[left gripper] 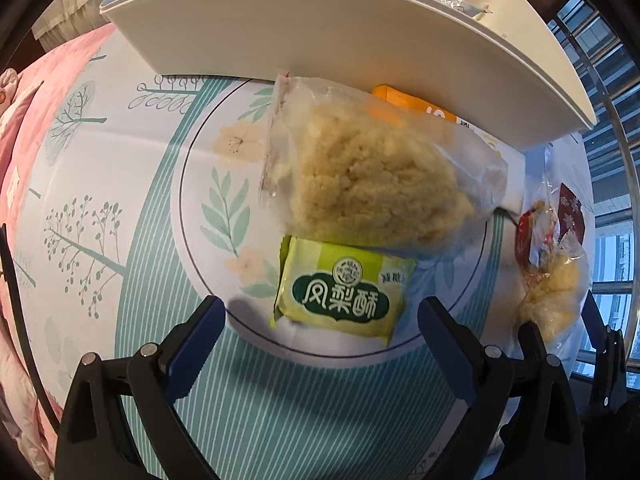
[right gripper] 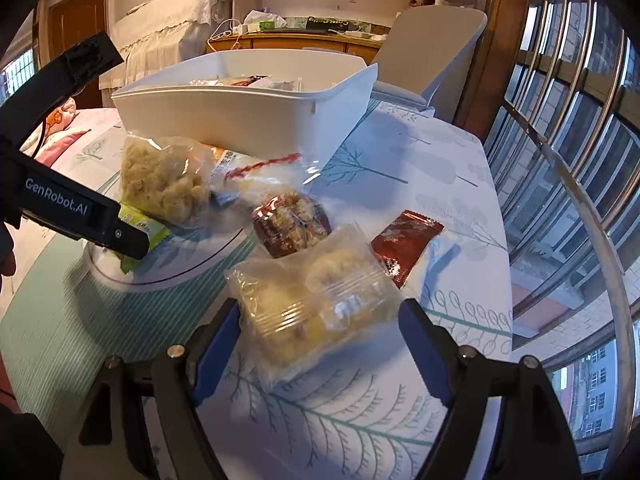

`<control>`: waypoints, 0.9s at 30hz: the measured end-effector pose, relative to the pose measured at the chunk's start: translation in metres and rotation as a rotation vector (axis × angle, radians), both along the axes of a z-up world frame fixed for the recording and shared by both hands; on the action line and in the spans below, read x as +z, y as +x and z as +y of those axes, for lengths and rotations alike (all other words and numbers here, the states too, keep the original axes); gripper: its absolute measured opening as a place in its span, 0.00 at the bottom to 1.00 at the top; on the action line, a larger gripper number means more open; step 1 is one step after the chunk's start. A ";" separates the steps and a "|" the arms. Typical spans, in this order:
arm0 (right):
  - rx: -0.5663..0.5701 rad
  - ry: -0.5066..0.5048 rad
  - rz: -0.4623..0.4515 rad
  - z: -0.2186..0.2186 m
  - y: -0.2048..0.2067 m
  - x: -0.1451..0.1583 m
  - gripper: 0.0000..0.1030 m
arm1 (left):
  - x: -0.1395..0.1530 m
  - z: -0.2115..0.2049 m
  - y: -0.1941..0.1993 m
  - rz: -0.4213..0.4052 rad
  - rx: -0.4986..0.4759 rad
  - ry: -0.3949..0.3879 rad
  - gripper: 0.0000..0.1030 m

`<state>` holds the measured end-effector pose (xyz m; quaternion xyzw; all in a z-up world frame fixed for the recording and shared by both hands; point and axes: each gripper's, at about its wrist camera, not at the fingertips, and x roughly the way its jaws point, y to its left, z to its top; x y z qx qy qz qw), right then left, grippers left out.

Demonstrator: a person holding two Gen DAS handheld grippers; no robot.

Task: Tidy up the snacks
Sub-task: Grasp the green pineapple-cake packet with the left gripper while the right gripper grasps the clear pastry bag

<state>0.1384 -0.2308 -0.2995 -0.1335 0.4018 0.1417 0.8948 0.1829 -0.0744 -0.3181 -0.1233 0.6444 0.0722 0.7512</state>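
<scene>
Both tongs gaping, left tongs [left gripper: 320, 312] over green packet [left gripper: 344, 292], right tongs [right gripper: 320, 320] astride clear packet [right gripper: 316, 300]

Clear snack packet [right gripper: 316, 304] between parted claw [right gripper: 320, 328] fingers

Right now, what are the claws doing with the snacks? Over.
Left claw open over green pastry packet. Right claw open around clear snack pack, not squeezing. White bin behind; big crumbly bag overlaps green packet.

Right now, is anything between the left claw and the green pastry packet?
Nothing visible blocks it. The left claw stands open straddling the green pastry packet. The clear bag of crumbly snack overlaps only the packet's far edge, toward the white bin.
</scene>
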 end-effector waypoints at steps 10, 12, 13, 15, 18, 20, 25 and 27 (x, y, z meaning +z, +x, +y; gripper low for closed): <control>-0.038 0.050 0.015 -0.002 0.019 0.000 0.78 | -0.003 -0.008 0.018 -0.018 -0.032 0.042 0.63; -0.044 0.067 0.030 -0.003 0.022 0.000 0.77 | -0.002 -0.011 0.022 -0.020 -0.038 0.046 0.60; -0.044 0.072 0.034 -0.003 0.022 0.000 0.75 | -0.002 -0.011 0.023 -0.021 -0.036 0.045 0.59; -0.033 0.091 0.051 -0.004 0.023 0.000 0.67 | -0.002 -0.011 0.024 -0.026 -0.026 0.039 0.57; -0.027 0.088 0.054 -0.004 0.023 0.000 0.65 | -0.003 -0.011 0.024 -0.029 -0.013 0.025 0.55; -0.025 0.090 0.059 -0.004 0.023 0.000 0.64 | -0.007 -0.008 0.022 -0.030 -0.008 0.012 0.53; -0.011 0.090 0.080 -0.005 0.024 0.001 0.59 | -0.010 -0.011 0.018 -0.022 -0.016 0.008 0.52; -0.009 0.093 0.089 -0.006 0.023 0.001 0.58 | -0.011 -0.012 0.017 -0.022 -0.013 0.002 0.52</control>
